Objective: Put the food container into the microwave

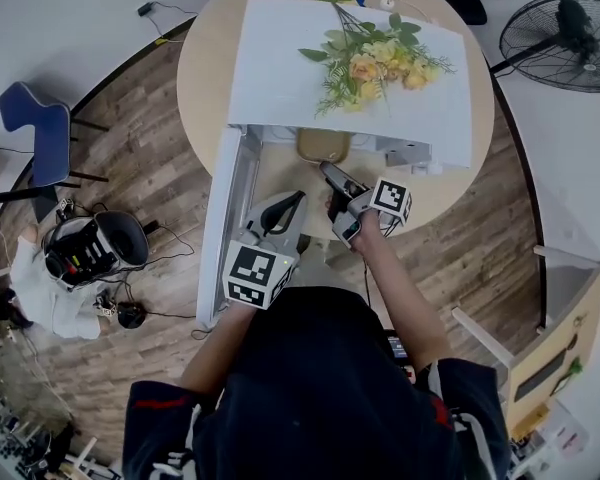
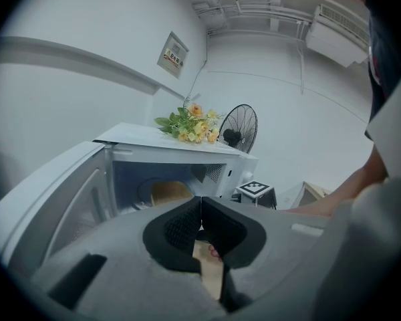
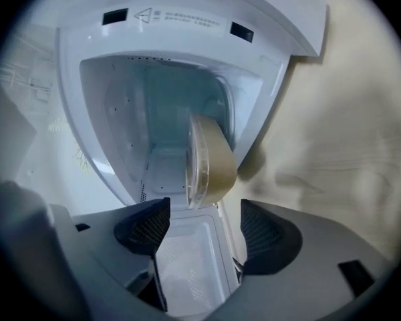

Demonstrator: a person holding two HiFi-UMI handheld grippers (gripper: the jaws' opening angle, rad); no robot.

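The tan, round food container [image 1: 323, 145] sits just inside the open white microwave [image 1: 280, 58] on the round table [image 1: 205, 58]. In the right gripper view the container [image 3: 210, 159] lies in the cavity mouth, beyond the tips. My right gripper [image 1: 330, 175] is open [image 3: 204, 229], with nothing between its pads and apart from the container. My left gripper [image 1: 295, 200] hangs lower, in front of the opening, its pads pressed together on nothing [image 2: 200, 212]. The left gripper view shows the container [image 2: 170, 192] inside the microwave and the right gripper's marker cube [image 2: 256, 189].
The microwave door [image 1: 225, 218] swings out to the left, close to my left gripper. Artificial flowers [image 1: 375, 63] lie on the microwave's top. A fan [image 1: 565, 28] stands back right, a blue chair [image 1: 35, 128] and a helmet [image 1: 90, 248] to the left, a cabinet [image 1: 560, 338] to the right.
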